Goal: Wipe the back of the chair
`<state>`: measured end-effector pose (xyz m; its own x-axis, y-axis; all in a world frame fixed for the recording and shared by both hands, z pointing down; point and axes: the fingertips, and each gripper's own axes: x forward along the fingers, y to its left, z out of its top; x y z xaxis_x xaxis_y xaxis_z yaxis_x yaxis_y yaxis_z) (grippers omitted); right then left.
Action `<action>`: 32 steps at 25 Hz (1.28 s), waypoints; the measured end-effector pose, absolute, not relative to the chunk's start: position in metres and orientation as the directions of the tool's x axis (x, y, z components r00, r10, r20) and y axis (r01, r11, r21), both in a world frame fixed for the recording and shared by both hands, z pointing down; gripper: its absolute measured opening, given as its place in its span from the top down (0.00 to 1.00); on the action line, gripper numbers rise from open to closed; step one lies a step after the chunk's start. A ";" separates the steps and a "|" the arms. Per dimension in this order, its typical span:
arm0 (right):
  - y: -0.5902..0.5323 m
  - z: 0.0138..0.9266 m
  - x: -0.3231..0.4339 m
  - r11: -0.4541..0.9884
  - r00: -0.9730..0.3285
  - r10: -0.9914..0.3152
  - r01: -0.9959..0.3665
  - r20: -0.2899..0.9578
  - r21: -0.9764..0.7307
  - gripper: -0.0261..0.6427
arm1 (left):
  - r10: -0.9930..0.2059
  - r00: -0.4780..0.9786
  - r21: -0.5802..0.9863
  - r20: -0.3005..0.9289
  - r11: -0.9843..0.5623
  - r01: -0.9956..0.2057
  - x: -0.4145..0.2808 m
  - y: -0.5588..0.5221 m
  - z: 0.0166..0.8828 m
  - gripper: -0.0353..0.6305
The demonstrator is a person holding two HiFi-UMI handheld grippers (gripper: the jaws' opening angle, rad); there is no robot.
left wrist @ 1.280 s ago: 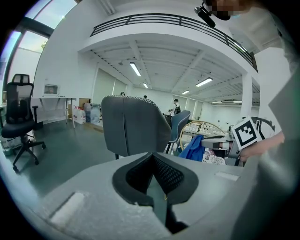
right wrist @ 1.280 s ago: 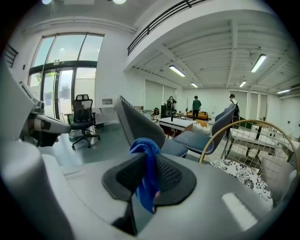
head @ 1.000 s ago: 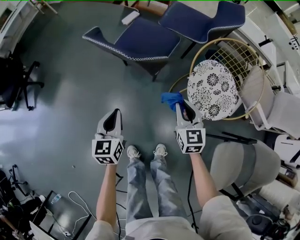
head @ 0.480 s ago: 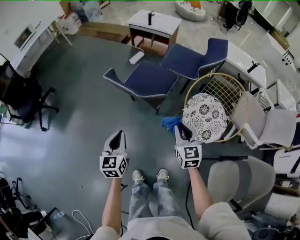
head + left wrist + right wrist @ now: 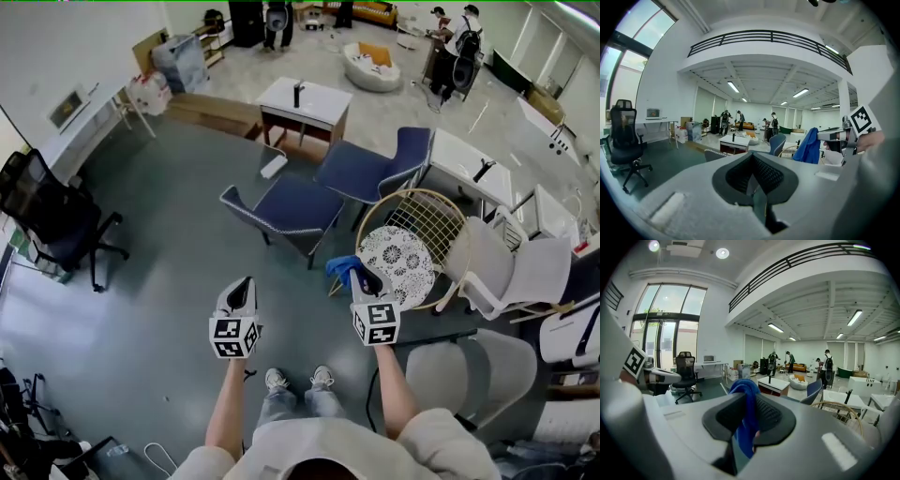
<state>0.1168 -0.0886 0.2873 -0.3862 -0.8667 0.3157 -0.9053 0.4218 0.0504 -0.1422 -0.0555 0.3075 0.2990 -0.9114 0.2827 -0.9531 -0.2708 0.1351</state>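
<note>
Two grippers held short of the chair [image 5: 398, 258] ahead-right: right gripper [image 5: 362, 273] clamped on blue cloth [image 5: 340, 267], left gripper [image 5: 244, 283] pressed together, empty. Cloth may be snagged and pulled free by the wire back [image 5: 433, 217].

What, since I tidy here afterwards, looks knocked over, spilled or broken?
Nothing stands out. The blue chairs and the round wire chair stand upright, and the blue cloth sits pinched in the right gripper, not dropped.
</note>
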 end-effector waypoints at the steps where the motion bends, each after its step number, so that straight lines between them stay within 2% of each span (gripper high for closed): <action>1: -0.087 0.281 0.120 0.418 -0.383 -0.869 -0.907 0.313 0.052 0.88 | -0.914 0.298 0.134 0.276 -0.270 -0.953 -0.141 -0.055 0.302 0.95; 9: -0.075 0.246 0.145 0.356 -0.328 -0.906 -0.933 0.266 0.060 0.88 | -0.923 0.305 0.113 0.232 -0.286 -0.951 -0.135 -0.045 0.261 0.95; 17: -0.058 0.225 0.142 0.371 -0.344 -0.910 -0.925 0.232 0.079 0.88 | -0.936 0.297 0.075 0.191 -0.288 -0.955 -0.135 -0.025 0.231 0.95; 32: -0.055 0.204 0.140 0.350 -0.330 -0.923 -0.934 0.197 0.077 0.88 | -0.937 0.302 0.084 0.177 -0.292 -0.953 -0.142 -0.027 0.219 0.95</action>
<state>0.1400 -0.0550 0.2036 -0.3298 -0.9233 0.1966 -0.9336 0.3499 0.0769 -0.1421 -0.0265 0.2190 0.3021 -0.9368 0.1766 -0.9529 -0.2915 0.0838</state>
